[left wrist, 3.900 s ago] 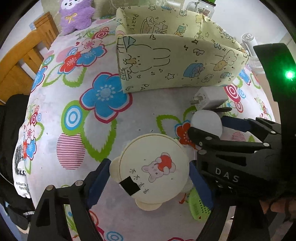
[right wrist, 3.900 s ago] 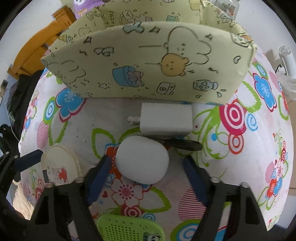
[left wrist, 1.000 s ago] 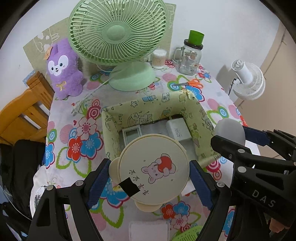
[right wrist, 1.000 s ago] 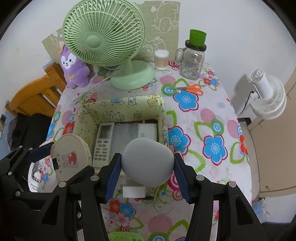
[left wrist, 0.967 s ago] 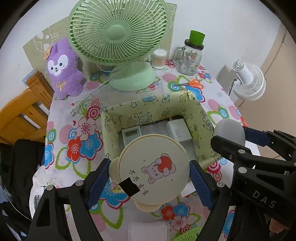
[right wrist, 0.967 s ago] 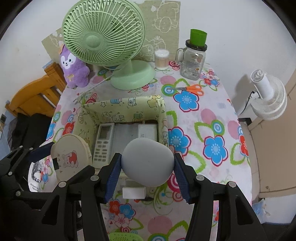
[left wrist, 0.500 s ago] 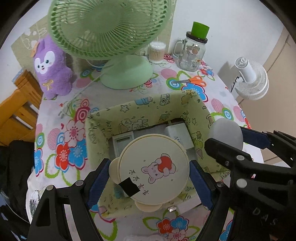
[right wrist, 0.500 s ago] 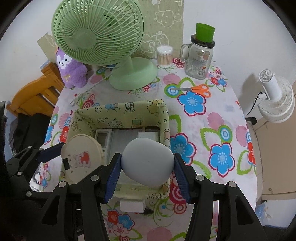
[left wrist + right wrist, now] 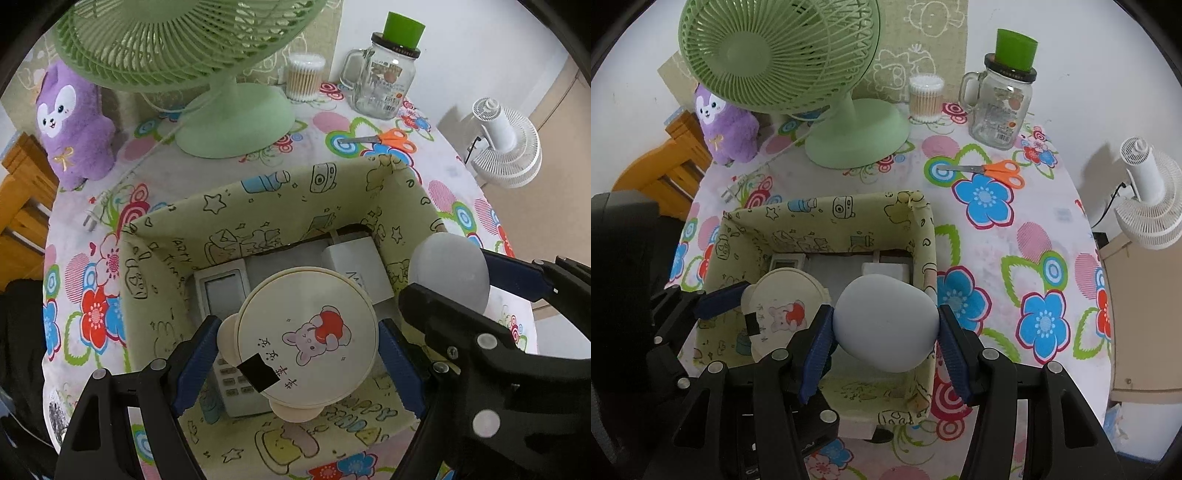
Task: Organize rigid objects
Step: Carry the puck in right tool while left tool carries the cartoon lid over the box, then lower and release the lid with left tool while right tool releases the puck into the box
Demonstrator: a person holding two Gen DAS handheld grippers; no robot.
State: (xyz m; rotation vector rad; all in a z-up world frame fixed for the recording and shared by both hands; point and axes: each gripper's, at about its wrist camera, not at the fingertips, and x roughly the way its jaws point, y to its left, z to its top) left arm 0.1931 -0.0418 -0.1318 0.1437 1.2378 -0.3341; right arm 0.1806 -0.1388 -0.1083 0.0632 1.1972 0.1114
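Note:
My left gripper [image 9: 295, 354] is shut on a round cream case [image 9: 306, 336] printed with a cartoon rabbit, held over the open yellow-green fabric box [image 9: 258, 210]. Beside it, my right gripper [image 9: 884, 332] is shut on a smooth pale grey egg-shaped object [image 9: 886, 321], over the box's right part [image 9: 923, 236]. Inside the box lie a white remote control [image 9: 221, 295] and a white charger block [image 9: 354, 258], partly hidden by the held things. In the right wrist view the cream case [image 9: 783, 306] and the left gripper's fingers [image 9: 720, 299] show at the left.
On the flowered tablecloth [image 9: 1015, 240] behind the box stand a green desk fan [image 9: 857, 125], a purple plush toy [image 9: 727, 129], a cotton-swab tub [image 9: 925, 98] and a glass jar with a green lid [image 9: 1001, 99]. Orange scissors [image 9: 993, 171] lie at the back right. A white fan [image 9: 1148, 195] stands off the table's right edge.
Both grippers have come down and forward over the box, which now looks larger and lies under the held things. The grips on the case and the grey object are unchanged.

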